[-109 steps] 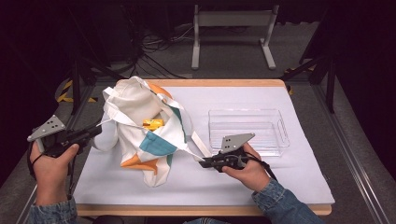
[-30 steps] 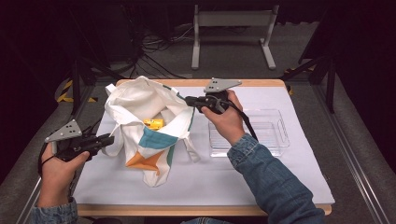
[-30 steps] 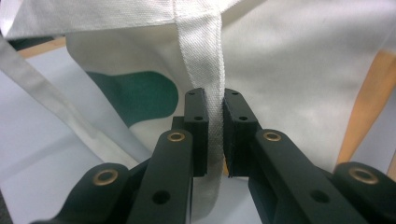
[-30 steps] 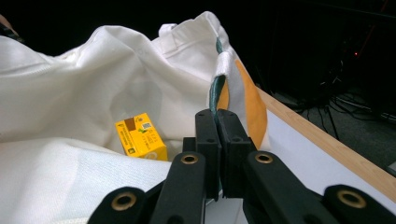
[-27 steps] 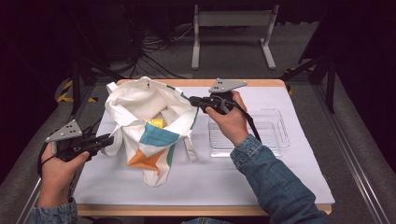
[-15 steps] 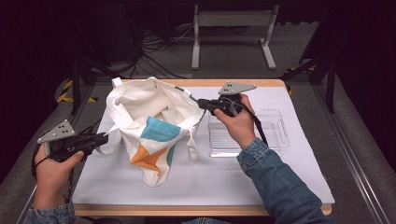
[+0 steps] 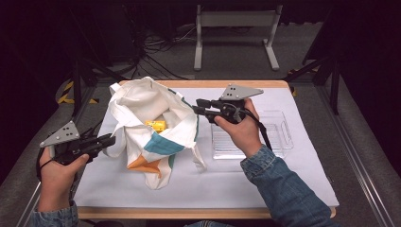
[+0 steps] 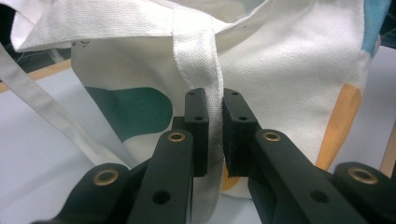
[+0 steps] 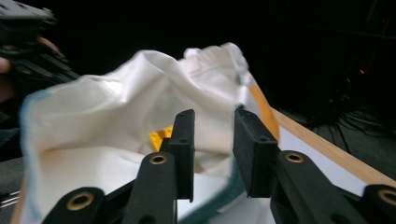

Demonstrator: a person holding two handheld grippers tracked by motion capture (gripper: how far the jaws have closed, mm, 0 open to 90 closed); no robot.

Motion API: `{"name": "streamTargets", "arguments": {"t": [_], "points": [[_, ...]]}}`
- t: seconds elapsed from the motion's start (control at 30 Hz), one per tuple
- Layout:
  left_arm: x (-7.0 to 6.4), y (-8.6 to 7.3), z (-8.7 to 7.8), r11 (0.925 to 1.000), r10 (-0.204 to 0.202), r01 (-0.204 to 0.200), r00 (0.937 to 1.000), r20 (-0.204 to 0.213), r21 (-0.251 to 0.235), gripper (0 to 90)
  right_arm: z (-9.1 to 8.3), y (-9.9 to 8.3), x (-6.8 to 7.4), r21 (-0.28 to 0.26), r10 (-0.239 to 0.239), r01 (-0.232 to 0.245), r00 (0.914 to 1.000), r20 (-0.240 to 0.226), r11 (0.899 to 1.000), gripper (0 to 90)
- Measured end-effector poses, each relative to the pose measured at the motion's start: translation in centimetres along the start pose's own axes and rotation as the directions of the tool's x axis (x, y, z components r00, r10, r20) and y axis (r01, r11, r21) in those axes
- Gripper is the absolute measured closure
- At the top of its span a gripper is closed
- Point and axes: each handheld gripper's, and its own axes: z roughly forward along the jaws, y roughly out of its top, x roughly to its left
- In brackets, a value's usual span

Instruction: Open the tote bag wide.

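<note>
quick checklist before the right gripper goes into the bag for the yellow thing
1. Left gripper has a firm hold: ok, its jaws are shut on the bag's strap.
2. Bag mouth is open: ok, it gapes upward in the high view.
3. Yellow thing is in sight: ok, it lies inside the bag, partly covered by folds.
4. Right gripper is ready to grasp: ok, jaws apart and holding nothing, at the bag's rim.
5. Clear path to the yellow thing: cannot tell, cloth folds lie between the jaws and it.
6. Clear tray is free to receive: ok, nothing shows inside it.
</note>
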Motion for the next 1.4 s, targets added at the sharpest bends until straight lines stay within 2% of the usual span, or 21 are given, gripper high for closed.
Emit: {"name": "streamTargets", "arguments": {"t": [0.1, 0.17, 0.33, 0.4, 0.47, 0.5, 0.53, 0.63, 0.67, 0.77, 0.8, 0.83, 0.87, 0.9, 0.93, 0.97, 1.0, 1.1, 1.2, 1.33, 1.4], "points": [[-0.2, 0.1, 0.1, 1.0, 0.002, -0.002, 1.0, 0.007, 0.0, 82.4, -0.1, 0.4, 1.8, -0.008, -0.019, 0.018, 0.9979, -0.062, 1.0, 63.2], [-0.2, 0.1, 0.2, 0.9999, 0.01, -0.01, 0.9999, 0.007, 0.001, 82.3, 0.1, 0.5, 3.2, -0.004, -0.037, 0.037, 0.9934, -0.108, 0.999, 61.0], [-0.3, 0.2, 0.4, 0.9998, 0.018, -0.018, 0.9997, 0.016, 0.008, 82.3, 1.1, 0.2, 6.4, 0.009, -0.059, 0.062, 0.973, -0.223, 0.998, 57.3], [-0.4, 0.1, 0.5, 0.9998, 0.012, -0.012, 0.9997, 0.02, 0.012, 82.3, 1.8, -0.1, 7.4, 0.026, -0.074, 0.083, 0.9651, -0.251, 0.996, 56.5], [-0.3, 0.0, 0.5, 0.9997, 0.013, -0.014, 0.9996, 0.024, 0.019, 82.3, 2.3, -0.5, 7.8, 0.044, -0.08, 0.094, 0.9617, -0.262, 0.995, 56.4], [-0.2, -0.1, 0.6, 0.9998, 0.0, -0.001, 0.9996, 0.027, 0.018, 82.3, 2.7, -0.8, 7.9, 0.059, -0.082, 0.101, 0.9604, -0.266, 0.993, 57.6], [0.0, -0.2, 0.8, 0.9998, 0.004, -0.005, 0.9994, 0.033, 0.021, 82.3, 3.0, -1.0, 8.0, 0.067, -0.086, 0.107, 0.9604, -0.265, 0.992, 61.5], [0.3, -0.6, 1.1, 0.999, -0.008, 0.006, 0.9994, 0.033, 0.045, 82.3, 3.6, -1.9, 7.9, 0.126, -0.086, 0.126, 0.9553, -0.283, 0.984, 84.2], [0.4, -0.8, 1.3, 0.9983, -0.017, 0.015, 0.9992, 0.036, 0.056, 82.3, 3.7, -2.1, 7.9, 0.14, -0.082, 0.129, 0.9513, -0.297, 0.982, 87.7], [0.6, -1.1, 1.4, 0.9974, -0.027, 0.025, 0.9992, 0.03, 0.067, 82.3, 3.7, -2.6, 8.2, 0.172, -0.07, 0.14, 0.9309, -0.359, 0.975, 88.6], [0.6, -1.1, 1.4, 0.9974, -0.027, 0.025, 0.9992, 0.03, 0.067, 82.3, 3.7, -2.6, 8.2, 0.172, -0.07, 0.14, 0.9309, -0.359, 0.975, 88.6], [0.7, -1.1, 1.4, 0.9971, -0.036, 0.034, 0.9989, 0.03, 0.067, 82.3, 3.7, -2.8, 8.4, 0.184, -0.064, 0.146, 0.9182, -0.391, 0.972, 88.6], [0.8, -1.2, 1.4, 0.9961, -0.042, 0.04, 0.9989, 0.022, 0.078, 82.3, 3.6, -3.2, 8.8, 0.215, -0.055, 0.162, 0.899, -0.435, 0.963, 88.6], [0.8, -1.3, 1.5, 0.9952, -0.047, 0.045, 0.9987, 0.021, 0.087, 82.3, 3.7, -3.4, 8.9, 0.226, -0.052, 0.17, 0.8922, -0.449, 0.959, 88.6], [0.8, -1.3, 1.5, 0.9952, -0.047, 0.045, 0.9987, 0.021, 0.087, 82.3, 3.7, -3.4, 8.9, 0.226, -0.052, 0.17, 0.8922, -0.449, 0.959, 88.6], [0.8, -1.3, 1.7, 0.9935, -0.051, 0.049, 0.9986, 0.016, 0.103, 82.4, 3.8, -3.9, 9.3, 0.256, -0.043, 0.185, 0.8794, -0.474, 0.949, 88.7], [0.8, -1.3, 1.7, 0.9935, -0.051, 0.049, 0.9986, 0.016, 0.103, 82.4, 3.8, -3.9, 9.3, 0.256, -0.043, 0.185, 0.8794, -0.474, 0.949, 88.7], [0.8, -1.4, 1.9, 0.9898, -0.048, 0.047, 0.9989, 0.001, 0.134, 82.3, 4.2, -5.0, 9.3, 0.292, -0.014, 0.18, 0.8712, -0.491, 0.939, 88.7], [1.1, -1.8, 2.3, 0.9831, -0.061, 0.061, 0.9981, -0.008, 0.172, 82.4, 4.7, -6.4, 9.1, 0.328, 0.019, 0.165, 0.8706, -0.492, 0.93, 88.6], [1.5, -2.3, 2.7, 0.9733, -0.084, 0.086, 0.9963, -0.018, 0.213, 82.4, 5.5, -7.9, 8.8, 0.361, 0.043, 0.153, 0.8756, -0.481, 0.92, 88.6], [1.8, -2.7, 3.1, 0.9653, -0.111, 0.11, 0.9938, -0.009, 0.237, 82.3, 5.9, -8.7, 8.5, 0.379, 0.049, 0.148, 0.8843, -0.464, 0.914, 88.6]]}}
